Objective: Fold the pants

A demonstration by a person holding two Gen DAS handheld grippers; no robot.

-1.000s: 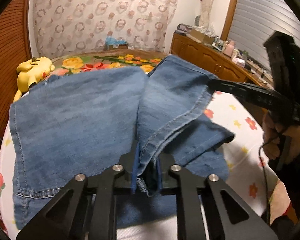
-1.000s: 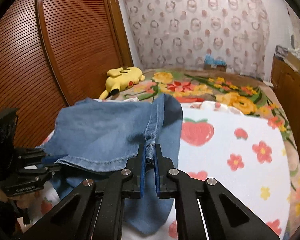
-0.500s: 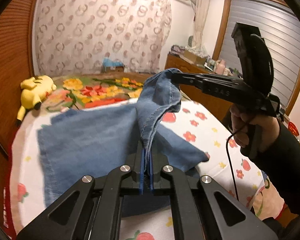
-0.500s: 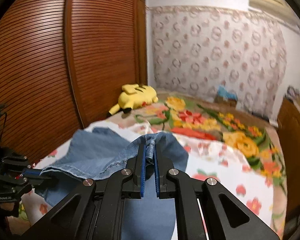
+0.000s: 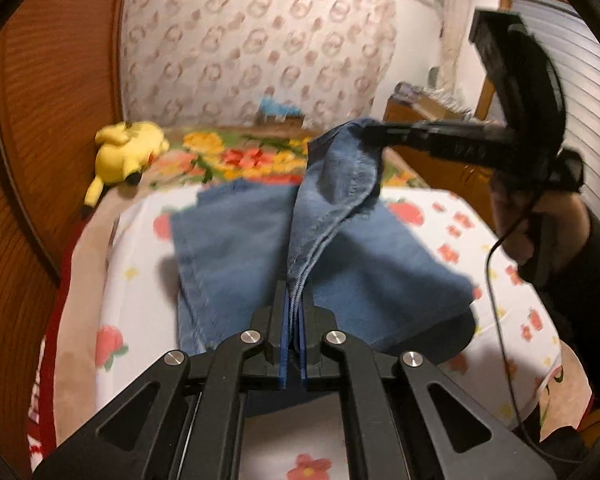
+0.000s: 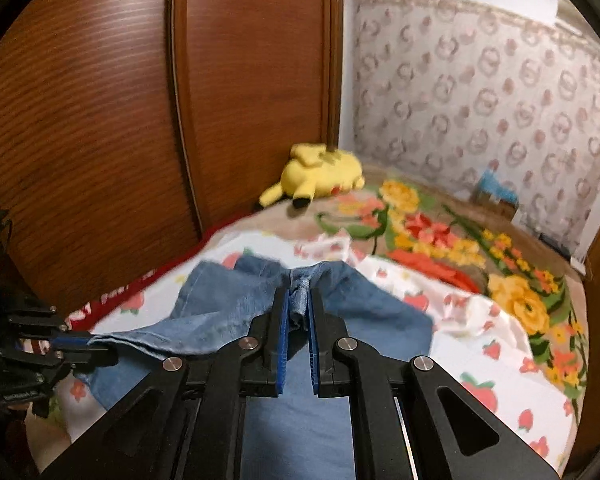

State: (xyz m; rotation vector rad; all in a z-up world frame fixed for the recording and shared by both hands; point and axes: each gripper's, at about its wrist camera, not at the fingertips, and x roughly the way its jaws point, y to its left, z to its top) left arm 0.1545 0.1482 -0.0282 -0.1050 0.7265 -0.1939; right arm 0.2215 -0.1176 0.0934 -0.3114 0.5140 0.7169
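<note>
From the yellow plush toy by the wardrobe across to the middle of the bed, the jeans are rising higher than a second ago, their far half lying flat on the strawberry sheet. The left gripper is clamping the doubled hem between closed jaws, and the right gripper is pinching the same edge further along. So the fold-over is getting under way.

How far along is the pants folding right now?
Mid-fold. The jeans already lie spread on the bed sheet, apparently doubled leg on leg. In hand: the left gripper and right gripper each pinch one edge, lifted above the rest. Left: lay that edge down, smooth it, and perhaps fold again.
</note>
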